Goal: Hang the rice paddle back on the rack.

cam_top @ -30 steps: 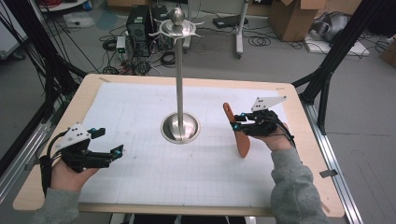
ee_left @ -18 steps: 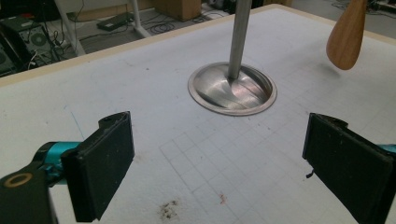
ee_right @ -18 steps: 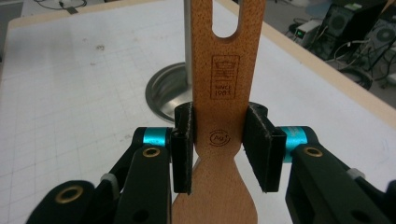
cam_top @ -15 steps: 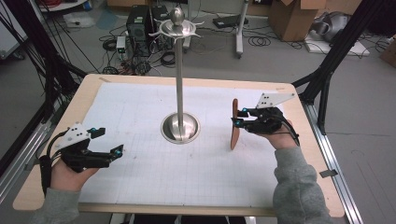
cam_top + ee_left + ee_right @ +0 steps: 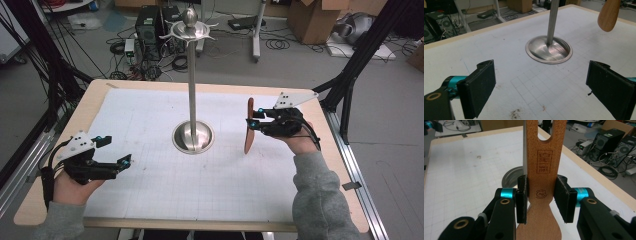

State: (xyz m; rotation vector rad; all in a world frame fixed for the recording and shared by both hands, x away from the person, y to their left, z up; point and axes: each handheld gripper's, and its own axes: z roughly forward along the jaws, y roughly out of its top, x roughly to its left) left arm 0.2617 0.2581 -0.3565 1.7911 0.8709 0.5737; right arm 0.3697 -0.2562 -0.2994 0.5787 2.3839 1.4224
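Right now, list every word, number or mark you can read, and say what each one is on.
"SINCE 1985" (last digits unsure): burnt into the wooden spatula, under a small crest-like stamp whose upper lines are too small to read.
"Ag+" in a circle: burnt into the spatula lower down, between the pads of the right gripper clamped on it.
Computer towers on the floor: any labels are too blurred to read.

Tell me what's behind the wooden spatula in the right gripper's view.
Behind the wooden spatula, the metal stand's pole edges out along its left side, and the round base shows partly. The rest of the stand is covered.
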